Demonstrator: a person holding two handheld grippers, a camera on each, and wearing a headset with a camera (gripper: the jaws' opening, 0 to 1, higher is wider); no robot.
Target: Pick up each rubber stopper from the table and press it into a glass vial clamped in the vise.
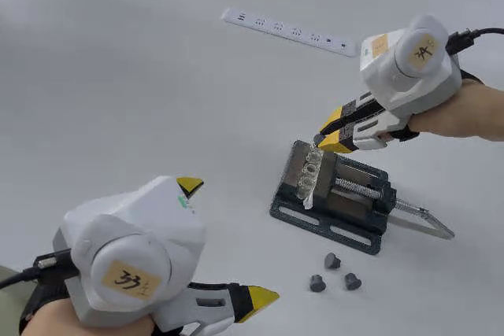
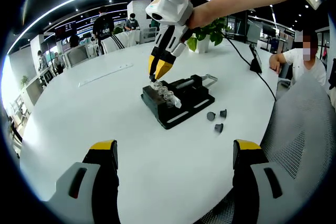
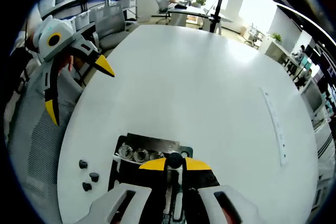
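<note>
A black vise (image 1: 364,212) clamps a row of clear glass vials (image 1: 309,172) near the table's right side. My right gripper (image 1: 321,139) hovers just above the far end of that row, shut on a dark rubber stopper (image 3: 176,157) that shows between its yellow tips. Below those tips stand the vials (image 3: 140,154). Three loose stoppers (image 1: 332,260) lie on the table in front of the vise. My left gripper (image 1: 225,241) is open and holds nothing, low at the near left, well apart from the vise (image 2: 178,102) and the loose stoppers (image 2: 217,118).
A white power strip (image 1: 287,31) lies on the far side of the white round table (image 1: 142,92). The vise's handle (image 1: 424,219) sticks out to the right. A mesh chair (image 2: 304,129) and a seated person (image 2: 294,59) are beyond the table edge.
</note>
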